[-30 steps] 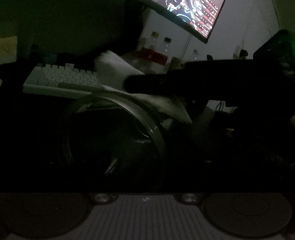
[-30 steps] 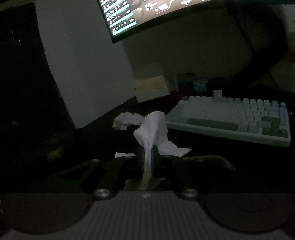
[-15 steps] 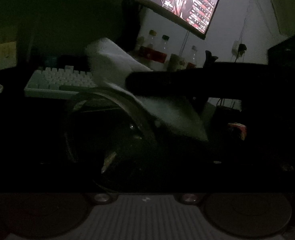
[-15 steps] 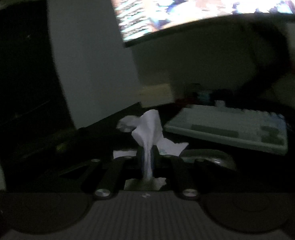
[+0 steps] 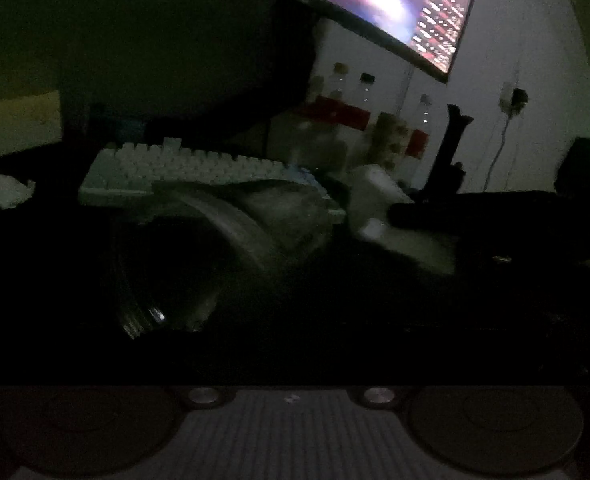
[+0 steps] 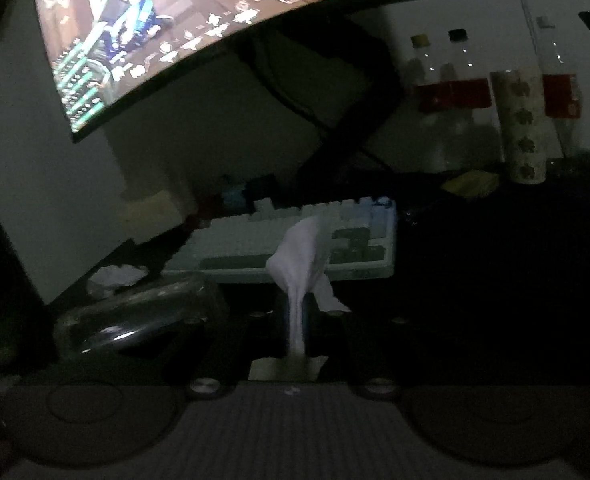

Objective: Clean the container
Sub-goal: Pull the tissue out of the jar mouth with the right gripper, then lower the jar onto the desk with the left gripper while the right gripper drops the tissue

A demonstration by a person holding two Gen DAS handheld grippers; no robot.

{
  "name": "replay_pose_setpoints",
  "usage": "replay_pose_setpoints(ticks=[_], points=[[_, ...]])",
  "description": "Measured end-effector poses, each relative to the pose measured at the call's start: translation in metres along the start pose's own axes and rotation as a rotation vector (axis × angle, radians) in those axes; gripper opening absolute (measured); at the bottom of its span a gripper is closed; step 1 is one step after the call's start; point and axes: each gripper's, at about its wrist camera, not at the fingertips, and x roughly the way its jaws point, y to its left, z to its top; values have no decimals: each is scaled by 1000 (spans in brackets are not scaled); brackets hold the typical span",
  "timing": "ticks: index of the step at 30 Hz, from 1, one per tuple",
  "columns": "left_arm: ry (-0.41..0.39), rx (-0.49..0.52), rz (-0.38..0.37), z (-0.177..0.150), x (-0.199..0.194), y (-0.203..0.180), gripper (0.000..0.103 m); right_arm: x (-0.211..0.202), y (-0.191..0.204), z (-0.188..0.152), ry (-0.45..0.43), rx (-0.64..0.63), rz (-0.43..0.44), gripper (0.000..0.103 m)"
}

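The scene is very dark. A clear glass jar lies tilted close in front of my left gripper; my left fingers are lost in shadow, so the grip cannot be seen. The jar also shows at the lower left of the right wrist view. My right gripper is shut on a white tissue, which sticks up between its fingers. In the left wrist view the right gripper reaches in from the right with the tissue beside the jar, outside it.
A white keyboard lies behind on the dark desk. A curved lit monitor hangs above. Several bottles and a patterned cup stand at the back right. A crumpled tissue lies at the left.
The right gripper with the tissue has pulled away from the jar's mouth, to the right. The jar has turned so its mouth faces more to the left. Both cameras have swung.
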Motion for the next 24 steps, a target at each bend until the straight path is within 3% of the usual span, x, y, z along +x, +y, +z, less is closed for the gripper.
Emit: replay_pose_setpoints(ticks=[4,10,13,15,21,23,24], points=[[-59,47,61,3,3,-14,6,14,14,-5,62,-37,53,9],[-11,43,174,20,42,-33,8,55,24,-19,145,-128,-50,11],[12,77,235,24,54,-46,8,63,20,-26,162,-135,-87,21],[29,86,252,24,57,-51,11,58,17,-27,148,-121,-84,43],[25,73,243,11,37,-57,46,9,12,-25,-1,-86,-132,90],[14,75,246,9,26,-63,80,-11,9,-25,-46,-49,-141,101],[9,76,247,8,21,-67,87,-21,9,-26,-63,-31,-149,103]])
